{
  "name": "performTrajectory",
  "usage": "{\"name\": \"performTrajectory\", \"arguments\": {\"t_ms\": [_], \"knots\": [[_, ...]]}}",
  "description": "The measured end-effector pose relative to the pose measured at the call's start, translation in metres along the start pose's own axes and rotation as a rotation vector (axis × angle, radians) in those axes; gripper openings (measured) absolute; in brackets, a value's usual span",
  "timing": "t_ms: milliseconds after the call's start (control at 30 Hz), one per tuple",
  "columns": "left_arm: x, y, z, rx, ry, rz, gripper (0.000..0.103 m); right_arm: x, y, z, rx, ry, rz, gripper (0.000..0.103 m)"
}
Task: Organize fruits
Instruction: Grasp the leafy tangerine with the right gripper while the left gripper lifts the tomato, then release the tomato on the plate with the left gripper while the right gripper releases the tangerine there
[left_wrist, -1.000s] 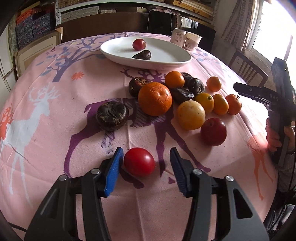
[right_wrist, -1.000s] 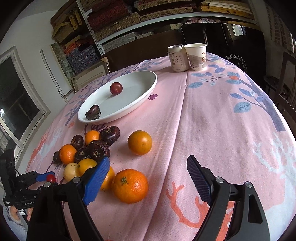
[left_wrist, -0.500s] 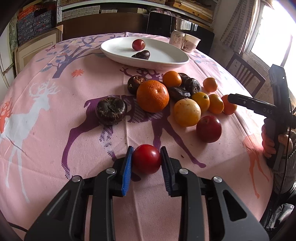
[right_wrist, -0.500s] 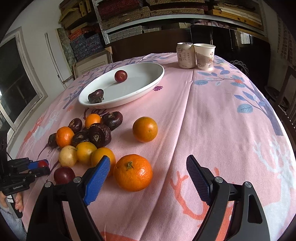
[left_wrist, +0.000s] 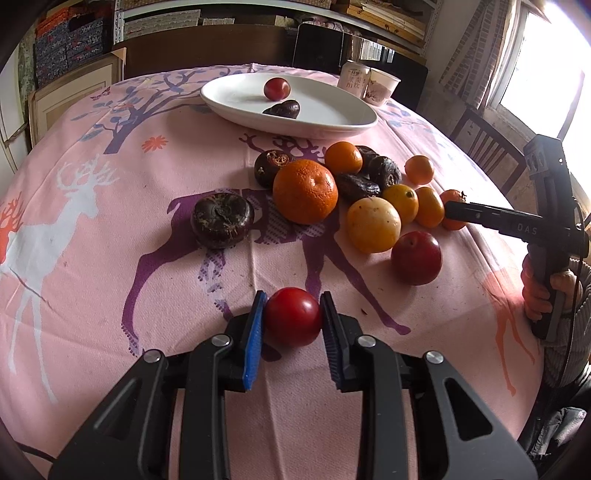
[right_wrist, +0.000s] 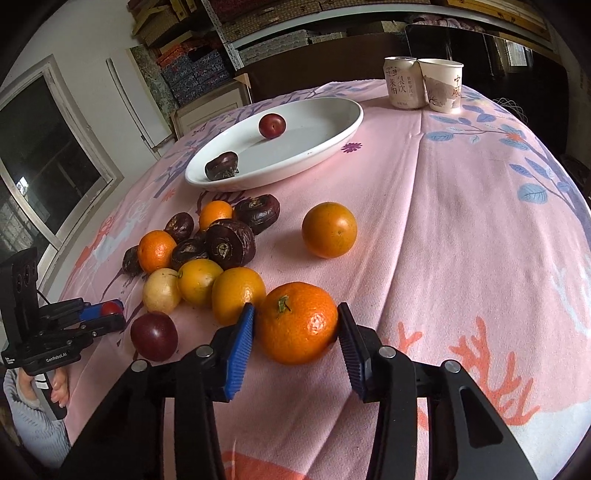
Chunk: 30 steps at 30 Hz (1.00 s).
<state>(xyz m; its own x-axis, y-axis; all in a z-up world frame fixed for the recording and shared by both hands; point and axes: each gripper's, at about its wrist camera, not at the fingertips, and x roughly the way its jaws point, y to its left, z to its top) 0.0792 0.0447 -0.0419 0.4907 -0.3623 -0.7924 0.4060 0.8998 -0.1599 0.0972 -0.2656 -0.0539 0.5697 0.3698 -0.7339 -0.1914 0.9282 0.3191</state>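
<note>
My left gripper (left_wrist: 292, 317) is shut on a small red tomato (left_wrist: 292, 316), which rests on the pink tablecloth. My right gripper (right_wrist: 296, 322) is shut on a large orange (right_wrist: 296, 321), both pads touching its sides on the cloth. A white oval plate (left_wrist: 332, 122) at the far side holds a red plum (left_wrist: 276, 88) and a dark water chestnut (left_wrist: 282, 109). A pile of oranges, a yellow fruit (left_wrist: 373, 225), a dark red plum (left_wrist: 416, 257) and several dark chestnuts lies mid-table. The left gripper also shows in the right wrist view (right_wrist: 103, 314).
A can (right_wrist: 402, 83) and a paper cup (right_wrist: 441, 85) stand behind the plate. A lone orange (right_wrist: 329, 229) sits right of the pile. A lone chestnut (left_wrist: 222, 219) sits left of it. A chair (left_wrist: 487, 151) stands by the table's right edge.
My left gripper closed on the tomato a second ago and stays shut on it. My right gripper moved forward and closed its pads on the large orange.
</note>
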Motion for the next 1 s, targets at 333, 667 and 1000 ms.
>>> {"name": "performTrajectory", "arguments": {"t_ms": [333, 667, 1000], "knots": [[-0.009, -0.003, 0.035, 0.014, -0.055, -0.006, 0.029, -0.014, -0.007, 0.018, 0.056, -0.055, 0.028, 0.044], [0.026, 0.014, 0.158, -0.05, -0.116, 0.013, 0.029, 0.006, 0.008, 0.112, 0.046, -0.102, 0.005, 0.044], [0.086, 0.031, 0.198, -0.116, -0.063, 0.039, 0.03, 0.069, 0.011, 0.147, 0.038, -0.055, -0.078, 0.047]]}}
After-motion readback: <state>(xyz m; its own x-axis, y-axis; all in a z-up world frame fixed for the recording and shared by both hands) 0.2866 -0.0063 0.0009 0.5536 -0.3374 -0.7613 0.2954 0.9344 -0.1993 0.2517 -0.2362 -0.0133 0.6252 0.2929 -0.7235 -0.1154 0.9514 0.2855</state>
